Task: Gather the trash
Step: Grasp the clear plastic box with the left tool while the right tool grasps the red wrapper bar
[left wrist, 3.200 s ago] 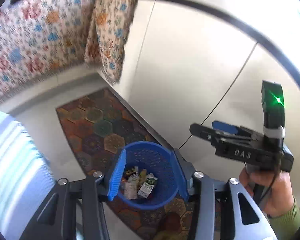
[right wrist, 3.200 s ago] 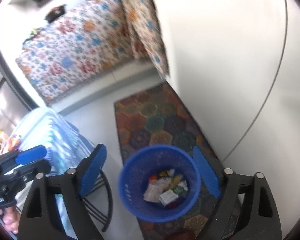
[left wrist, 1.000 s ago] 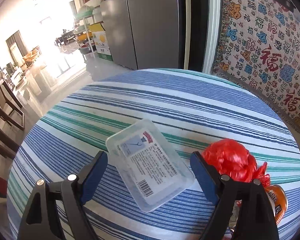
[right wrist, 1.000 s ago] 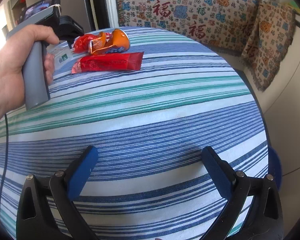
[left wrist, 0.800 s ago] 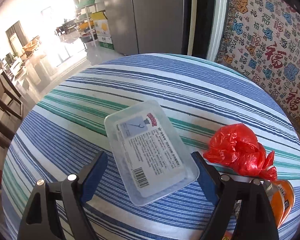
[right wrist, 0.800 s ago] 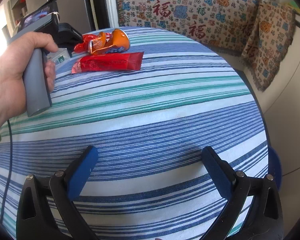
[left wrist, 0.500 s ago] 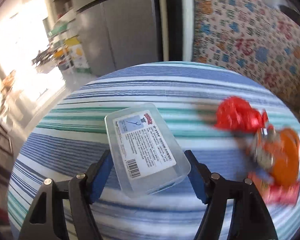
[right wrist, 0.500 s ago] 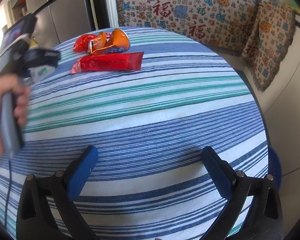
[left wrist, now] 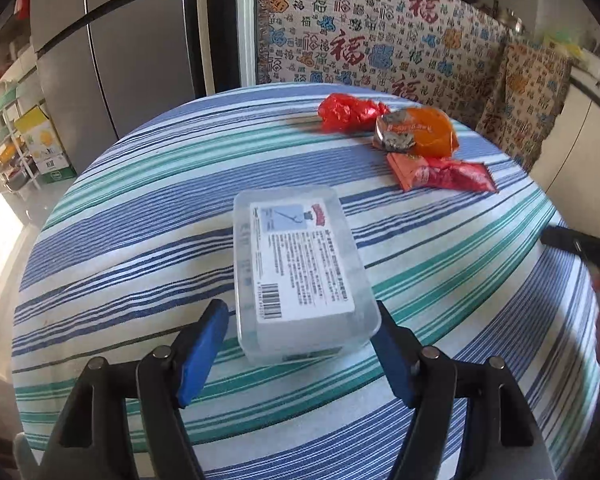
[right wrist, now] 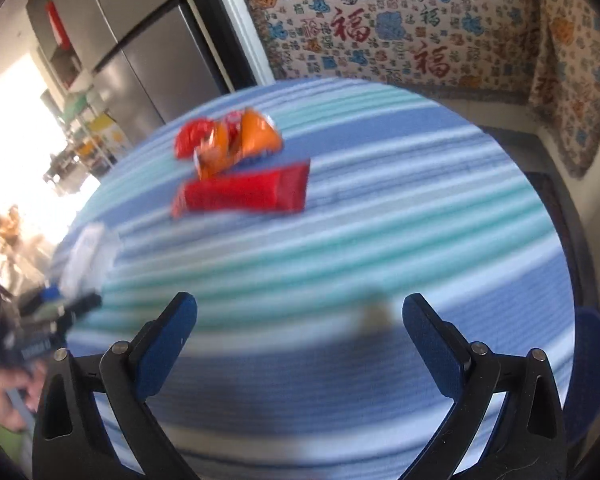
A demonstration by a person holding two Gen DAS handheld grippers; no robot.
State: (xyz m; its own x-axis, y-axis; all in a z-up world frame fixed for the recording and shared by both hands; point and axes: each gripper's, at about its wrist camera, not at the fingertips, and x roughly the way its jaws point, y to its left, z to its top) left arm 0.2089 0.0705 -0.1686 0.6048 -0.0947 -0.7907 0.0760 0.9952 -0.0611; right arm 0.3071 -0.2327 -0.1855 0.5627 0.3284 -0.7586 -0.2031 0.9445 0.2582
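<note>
Your bench is round, covered in a cloth striped blue, green and white. In the left wrist view, a clear plastic box with a printed label lies at the frame's centre. Toward the upper right you have a crumpled red bag, an orange wrapper touching it, and a flat red packet just below.

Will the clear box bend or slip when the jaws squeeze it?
The clear box looks like hard moulded plastic with crisp edges, so it probably stays stiff. Its glossy sides may be slippery against the pads. You can see through it and it seems empty, so likely light.
</note>
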